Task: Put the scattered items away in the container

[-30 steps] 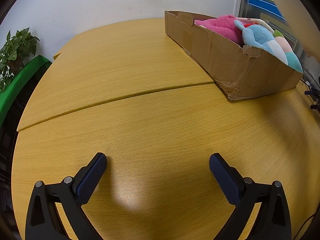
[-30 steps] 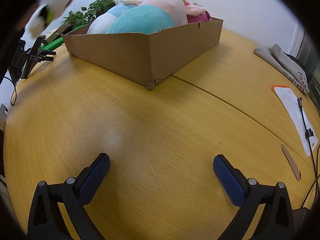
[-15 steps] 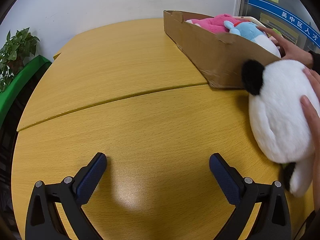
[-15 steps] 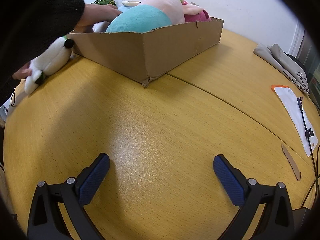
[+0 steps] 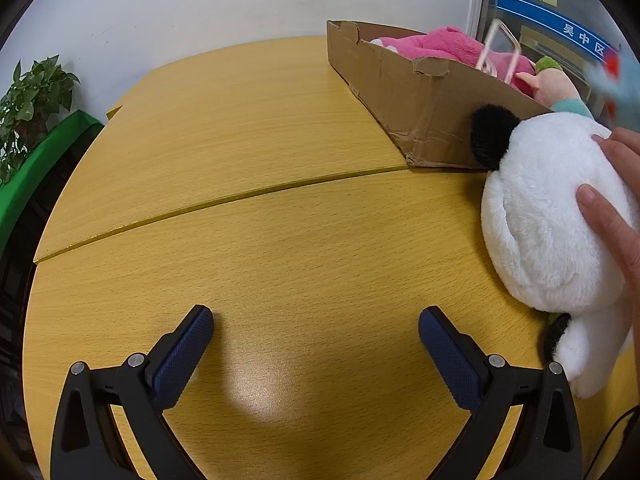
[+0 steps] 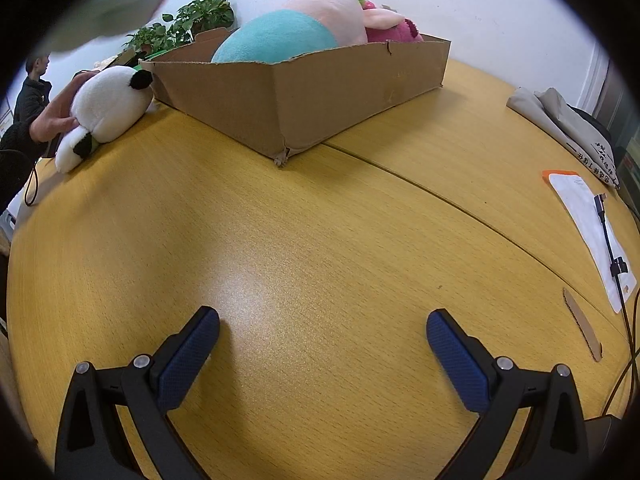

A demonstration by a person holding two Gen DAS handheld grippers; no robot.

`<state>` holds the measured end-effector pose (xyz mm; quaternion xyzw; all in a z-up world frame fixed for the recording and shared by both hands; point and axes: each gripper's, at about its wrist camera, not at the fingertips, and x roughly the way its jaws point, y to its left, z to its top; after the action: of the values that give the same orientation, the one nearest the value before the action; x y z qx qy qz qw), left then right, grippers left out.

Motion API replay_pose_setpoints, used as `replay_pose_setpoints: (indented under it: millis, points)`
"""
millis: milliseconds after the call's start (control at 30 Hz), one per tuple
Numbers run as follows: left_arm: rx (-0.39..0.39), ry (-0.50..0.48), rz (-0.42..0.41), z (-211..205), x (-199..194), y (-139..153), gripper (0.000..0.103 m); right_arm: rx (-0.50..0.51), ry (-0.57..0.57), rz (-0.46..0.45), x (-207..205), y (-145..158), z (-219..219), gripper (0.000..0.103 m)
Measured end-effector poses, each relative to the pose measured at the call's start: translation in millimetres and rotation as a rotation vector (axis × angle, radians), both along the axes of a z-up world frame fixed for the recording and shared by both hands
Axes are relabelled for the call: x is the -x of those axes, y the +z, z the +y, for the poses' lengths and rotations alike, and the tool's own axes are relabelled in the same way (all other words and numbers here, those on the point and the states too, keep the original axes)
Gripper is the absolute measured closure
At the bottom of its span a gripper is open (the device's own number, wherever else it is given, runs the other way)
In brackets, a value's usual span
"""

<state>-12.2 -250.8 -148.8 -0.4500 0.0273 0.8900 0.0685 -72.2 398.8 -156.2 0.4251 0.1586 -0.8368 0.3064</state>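
**Panda plush on worktop beside box, both grippers idle**

Left hand-held gripper [image 5: 316,328] sits low over the yellow wood worktop [image 5: 248,152], fingers spread wide, nothing btwn them. Right hand-held gripper [image 6: 323,330] same: spread wide, empty, over bare worktop.

Cardboard box [image 5: 404,92] stands on the worktop's far part, w/ torn rim. Inside: pink plush [image 5: 444,42], plus a teal-and-peach plush [image 6: 288,32] rising above the rim in right wrist view.

White panda plush [image 5: 548,224] w/ black ear lies on the worktop outside the box, ear touching the box wall. A person's bare hand [image 5: 616,200] rests on it, fingers pressed into the fur. A blurred light-blue thing [image 6: 116,4] is in the air at the frame edge, above the panda; can't tell what it is.

Potted plant [image 5: 32,92] at far left. On the right side of the worktop: folded grey cloth [image 6: 560,120], white sheet [image 6: 584,220] w/ black cable [image 6: 612,248] over it.
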Motion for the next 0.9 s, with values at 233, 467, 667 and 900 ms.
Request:
replay_pose_setpoints:
  millis: [233,467,667,900]
  points:
    - [0.0,0.0,0.0,-0.2,0.6,-0.4,0.0,0.0,0.0,0.0,0.4,-0.2,-1.8,0.0]
    - [0.0,0.0,0.0,-0.4,1.2,-0.5,0.0,0.001,-0.002,0.001,1.5,-0.2,-2.9,0.0]
    - [0.0,0.0,0.0,-0.5,1.6,-0.8,0.0,0.001,-0.003,0.001,0.9,-0.2,-5.0,0.0]
    - [0.0,0.001,0.0,-0.7,2.1,-1.1,0.0,0.001,-0.003,0.001,0.6,-0.4,-6.0,0.0]
